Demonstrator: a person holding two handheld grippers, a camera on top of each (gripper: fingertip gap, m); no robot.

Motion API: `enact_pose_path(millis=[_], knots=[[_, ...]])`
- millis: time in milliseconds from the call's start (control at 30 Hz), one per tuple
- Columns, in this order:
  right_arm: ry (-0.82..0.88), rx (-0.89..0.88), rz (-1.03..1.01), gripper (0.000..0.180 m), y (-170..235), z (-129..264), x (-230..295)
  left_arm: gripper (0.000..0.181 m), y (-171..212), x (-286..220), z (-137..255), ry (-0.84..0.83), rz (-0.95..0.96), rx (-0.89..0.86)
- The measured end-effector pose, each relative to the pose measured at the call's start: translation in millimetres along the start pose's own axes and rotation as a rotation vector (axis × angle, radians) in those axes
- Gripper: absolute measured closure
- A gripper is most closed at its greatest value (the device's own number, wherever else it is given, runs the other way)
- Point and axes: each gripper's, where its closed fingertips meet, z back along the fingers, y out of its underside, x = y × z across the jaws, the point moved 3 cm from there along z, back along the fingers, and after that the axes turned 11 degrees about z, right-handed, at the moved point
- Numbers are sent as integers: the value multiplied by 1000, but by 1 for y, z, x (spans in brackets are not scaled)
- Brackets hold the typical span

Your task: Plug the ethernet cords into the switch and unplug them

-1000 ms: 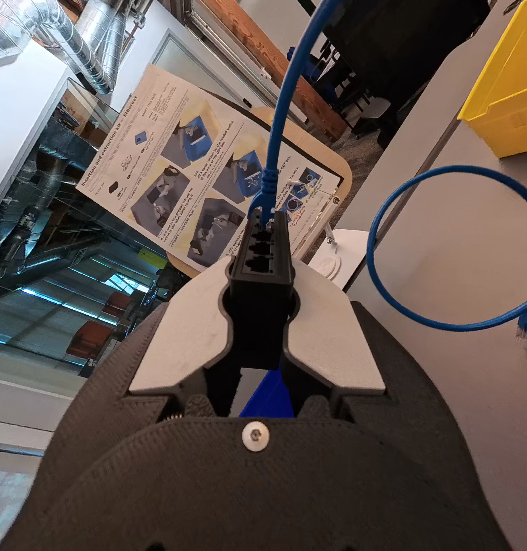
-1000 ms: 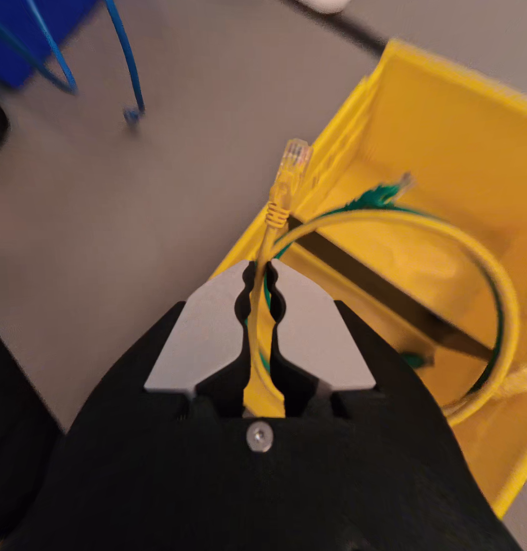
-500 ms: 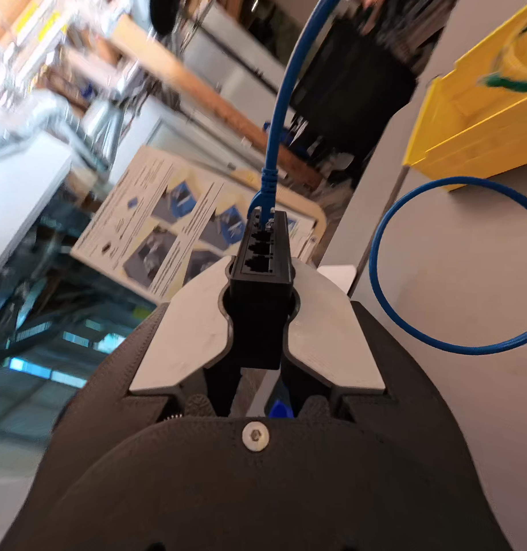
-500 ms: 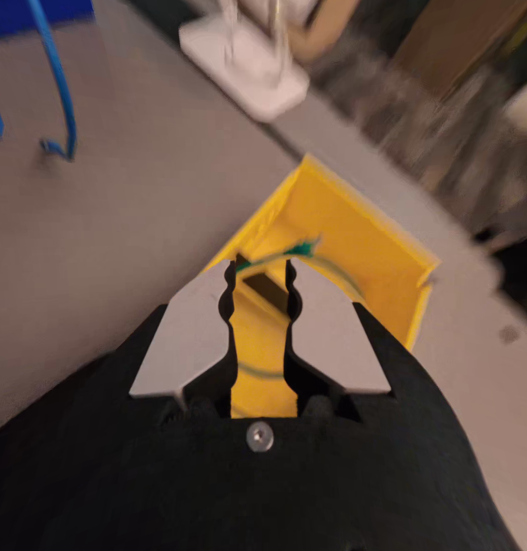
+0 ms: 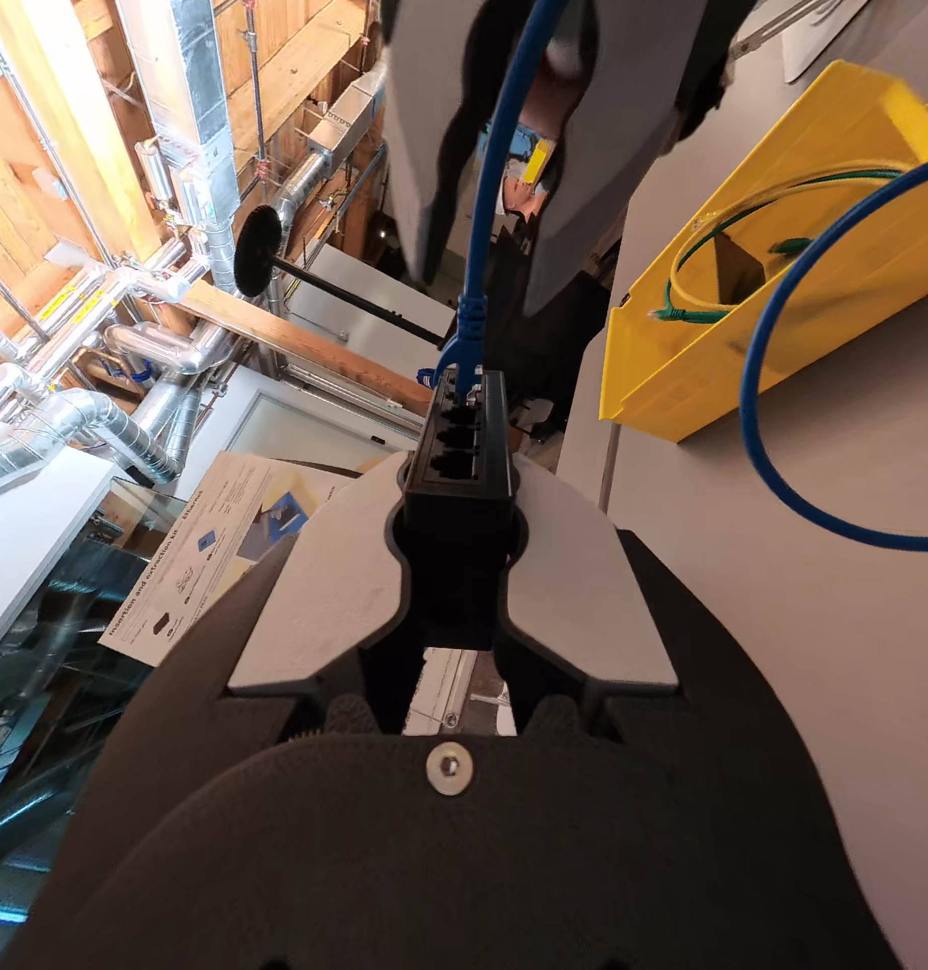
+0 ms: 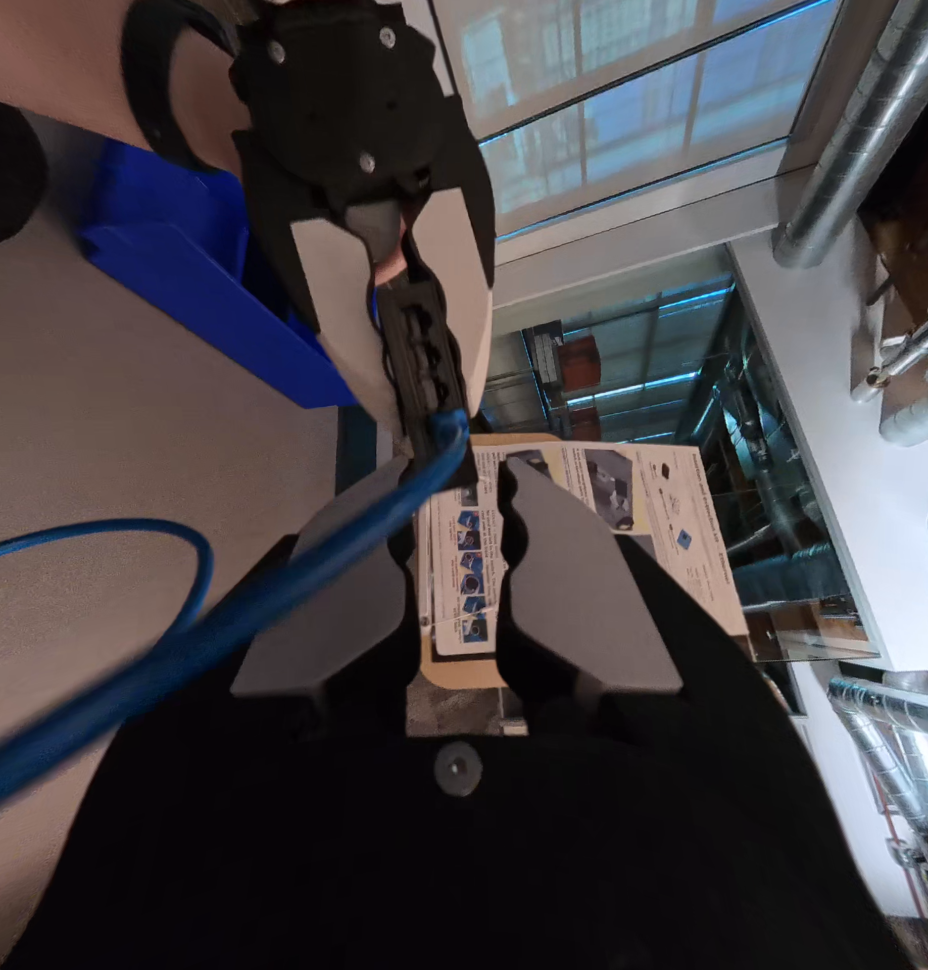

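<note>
Between my left gripper's [image 5: 459, 517] jaws sits the black switch [image 5: 464, 446], clamped tight, with 1 blue cord [image 5: 490, 210] plugged into its far port. My right gripper [image 6: 454, 472] is open, holding nothing, tips right at that plug; the cord drapes over its left finger [image 6: 341, 572]. Off to the side, a yellow bin [image 5: 797, 252] holds the yellow cord [image 5: 684, 294] and green cord [image 5: 682, 315]. A blue bin [image 6: 188, 262] and an instruction sheet [image 6: 650, 525] sit behind.

Your left gripper [image 5: 459, 504] has a black textured shell, pale grey fingers [image 5: 335, 572] with wavy black-lined inner edges, and one silver screw [image 5: 449, 777] at the centre. Your right gripper [image 6: 454, 472] is built the same, with darker grey fingers [image 6: 577, 588] and a dark screw [image 6: 455, 769].
</note>
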Motion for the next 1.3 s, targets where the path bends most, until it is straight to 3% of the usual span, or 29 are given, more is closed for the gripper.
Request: enact_pose_path(millis=[200,967,1200,1300], knots=[[-83,18,97,166,-12,-17,1,152,-2,-1,1,11,-1,18],[-161,161,180,163,-1,-27,3,152,-2,-2,2,14,-13,52],[-69,120,244,157,-6,-26,-2,153,-5,1,6,9,-10,66],[-90,104,245,164,-8,-26,0,152,-6,1,6,9,-12,64]])
